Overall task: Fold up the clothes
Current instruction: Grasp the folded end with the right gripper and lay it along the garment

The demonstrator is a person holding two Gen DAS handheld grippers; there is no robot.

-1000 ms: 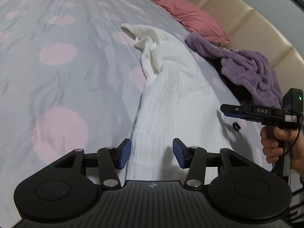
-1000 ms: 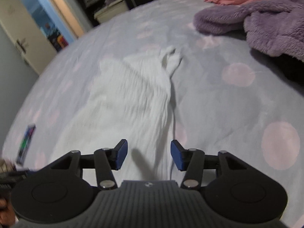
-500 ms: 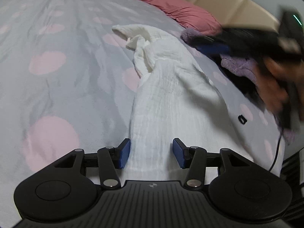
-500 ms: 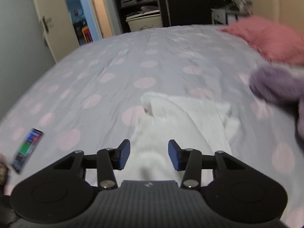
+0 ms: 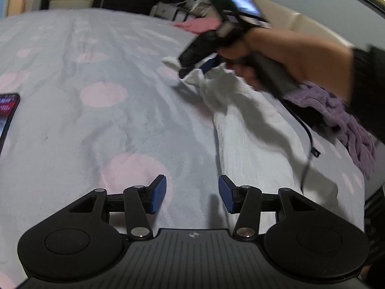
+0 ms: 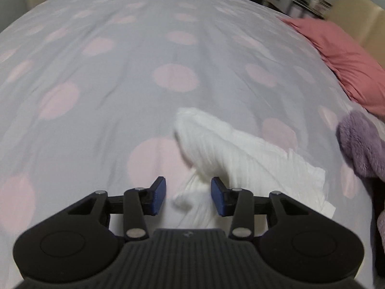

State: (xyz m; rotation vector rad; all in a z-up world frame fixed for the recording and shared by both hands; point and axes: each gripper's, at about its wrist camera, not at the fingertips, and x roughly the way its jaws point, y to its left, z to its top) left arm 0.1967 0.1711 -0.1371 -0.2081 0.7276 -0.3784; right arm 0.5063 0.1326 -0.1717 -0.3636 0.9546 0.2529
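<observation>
Surroundings: a purple fleece garment (image 5: 346,118) lies bunched just right of the white garment (image 5: 252,130); a pink pillow (image 6: 349,65) sits beyond the white garment, at the cream headboard (image 6: 356,16); a phone (image 5: 7,113) with a lit screen lies well left of the white garment.
In the way: a thin black cable (image 5: 305,130) hangs over the white garment's right side; the person's right hand (image 5: 259,55) reaches across above its far end.
Open room: left of the white garment, the grey bedspread (image 5: 96,125) with pink dots is bare up to the phone; the bed's edge drops away right of the white garment's near end.
White garment: stretched lengthwise on the bedspread, far end crumpled.
Left gripper (image 5: 192,196): jaws apart, nothing between them, over bedspread just left of the white garment's near end.
Right gripper (image 6: 188,198): jaws closing, a crumpled fold of the white garment's far end between them; pads not yet pressing it.
</observation>
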